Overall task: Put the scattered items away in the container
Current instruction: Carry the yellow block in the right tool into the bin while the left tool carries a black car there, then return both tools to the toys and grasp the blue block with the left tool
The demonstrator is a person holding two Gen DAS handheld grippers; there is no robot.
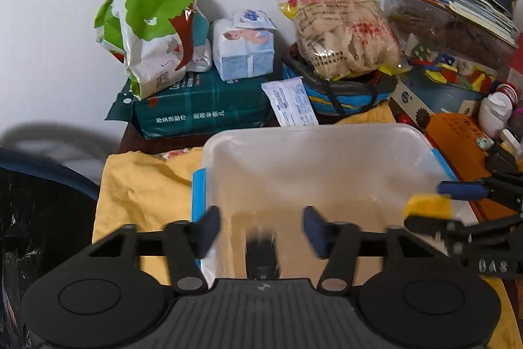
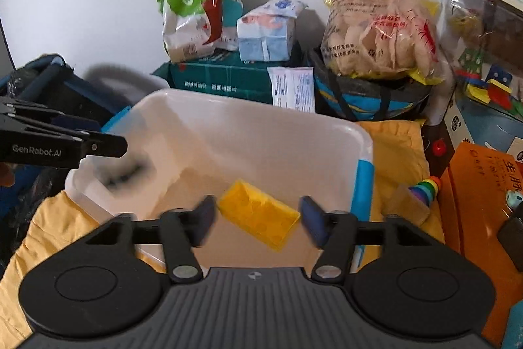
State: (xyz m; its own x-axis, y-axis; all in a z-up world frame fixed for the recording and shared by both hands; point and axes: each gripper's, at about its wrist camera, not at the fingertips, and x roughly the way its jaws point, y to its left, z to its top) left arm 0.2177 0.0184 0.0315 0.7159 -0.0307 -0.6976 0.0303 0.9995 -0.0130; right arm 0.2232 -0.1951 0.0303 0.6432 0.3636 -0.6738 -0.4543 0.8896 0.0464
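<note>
A clear plastic container (image 1: 310, 133) with blue latches stands on a yellow cloth (image 1: 140, 188). My left gripper (image 1: 258, 228) hovers open over its near end. A dark, blurred object (image 1: 261, 254) hangs between and below the pads, touching neither. My right gripper (image 2: 258, 218) is open above the container (image 2: 261, 110). A yellow studded block (image 2: 258, 215) lies tilted between its pads with a gap on each side. The same dark object (image 2: 127, 172) shows blurred against the container's left wall, under the left gripper (image 2: 104, 136). The left wrist view shows the right gripper (image 1: 438, 206) around the yellow block (image 1: 428, 205).
A rainbow stacking toy (image 2: 425, 188) and an orange box (image 2: 483, 201) lie right of the container. Behind it stand a green bag (image 1: 153, 22), a tissue pack (image 1: 243, 51), a snack bag (image 1: 343, 31) and a green package (image 1: 202, 107). A dark chair (image 1: 39, 211) is at left.
</note>
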